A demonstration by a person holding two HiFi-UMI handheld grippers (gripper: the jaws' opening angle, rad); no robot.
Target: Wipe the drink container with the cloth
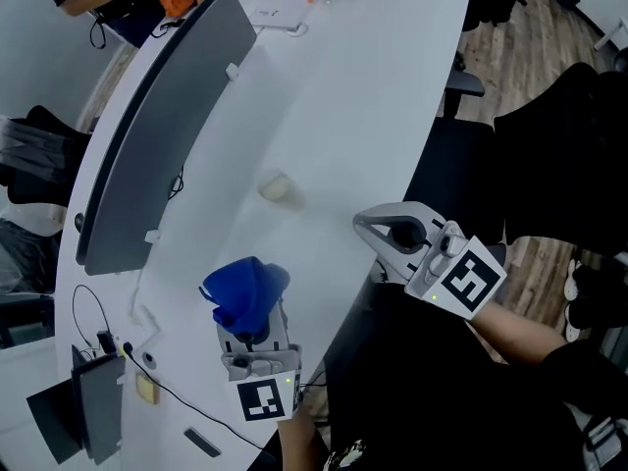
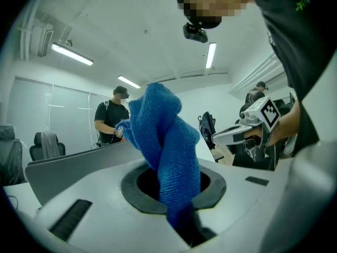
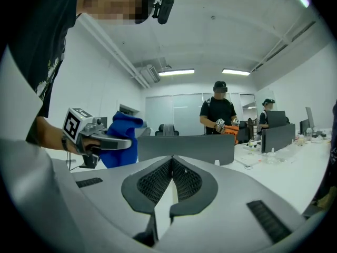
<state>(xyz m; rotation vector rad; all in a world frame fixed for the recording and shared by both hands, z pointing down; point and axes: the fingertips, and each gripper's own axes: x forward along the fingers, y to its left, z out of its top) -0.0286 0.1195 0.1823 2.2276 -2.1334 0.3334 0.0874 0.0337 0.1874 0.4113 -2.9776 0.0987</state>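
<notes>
Both fingers were clenched: my left gripper (image 1: 253, 328) on the blue cloth (image 1: 245, 290), right gripper (image 1: 368, 224) empty; a pale object (image 1: 278, 188) lay ahead between them.

The left gripper (image 1: 251, 324) is held low and close to the body, pointing away from the person, its jaws clamped on a bunched blue cloth (image 1: 245, 290) that stands up out of them. The right gripper (image 1: 365, 226) reaches out on a bare forearm (image 1: 525, 334), angled toward the left side, its ribbed jaws pressed together with nothing between them. The two grippers are well apart.
</notes>
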